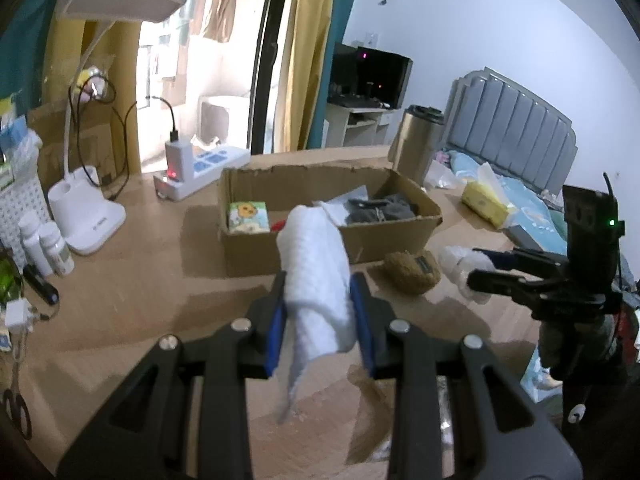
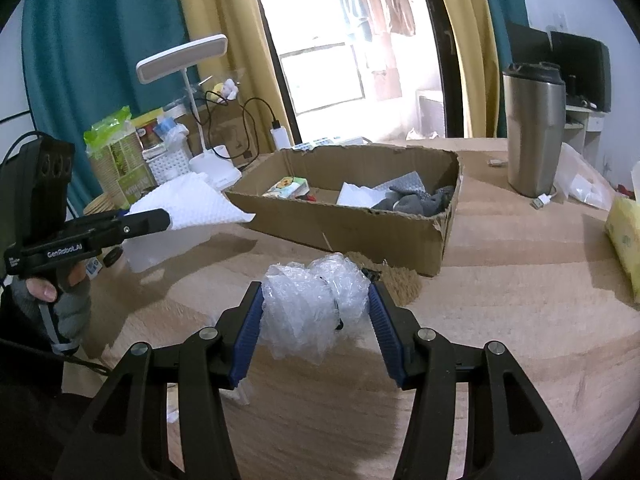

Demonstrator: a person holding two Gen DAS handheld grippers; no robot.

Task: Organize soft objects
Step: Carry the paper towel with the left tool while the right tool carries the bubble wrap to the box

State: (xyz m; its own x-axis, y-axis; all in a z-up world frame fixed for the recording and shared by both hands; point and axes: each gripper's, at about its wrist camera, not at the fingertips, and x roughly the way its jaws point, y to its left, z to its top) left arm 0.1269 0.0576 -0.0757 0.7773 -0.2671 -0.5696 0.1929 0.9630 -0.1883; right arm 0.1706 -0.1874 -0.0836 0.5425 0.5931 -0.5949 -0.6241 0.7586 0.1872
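From the left wrist, the left gripper (image 1: 320,316) has its two blue-padded jaws closed on one rolled white towel (image 1: 316,276), which stands up between them with a loose corner hanging below, lifted off the wooden table (image 1: 132,304). Straight ahead of the jaws sits one open cardboard box (image 1: 328,216), its near wall just beyond the towel's top; inside show one small printed tissue pack (image 1: 248,218) at the left end and one heap of grey cloth (image 1: 380,208) at the right. Ahead and right of the jaws one brown fuzzy pouch (image 1: 412,272) lies on the table close to the box's near wall, and further right the right gripper (image 1: 480,276) holds one wad of bubble wrap (image 1: 460,268). Left of the jaws the table is bare up to one white desk lamp (image 1: 88,216) and two white bottles (image 1: 44,240). From the right wrist, the right gripper (image 2: 316,300) has its jaws pressed against the bubble wrap (image 2: 316,304) on both sides, carrying it above the table (image 2: 520,300). The box (image 2: 348,216) lies ahead, its torn near corner just beyond the wad. Far left of the jaws the left gripper (image 2: 160,218) holds the towel (image 2: 192,204) near the box's left end. Ahead and right stands one steel tumbler (image 2: 532,132), with bare table between it and the jaws.
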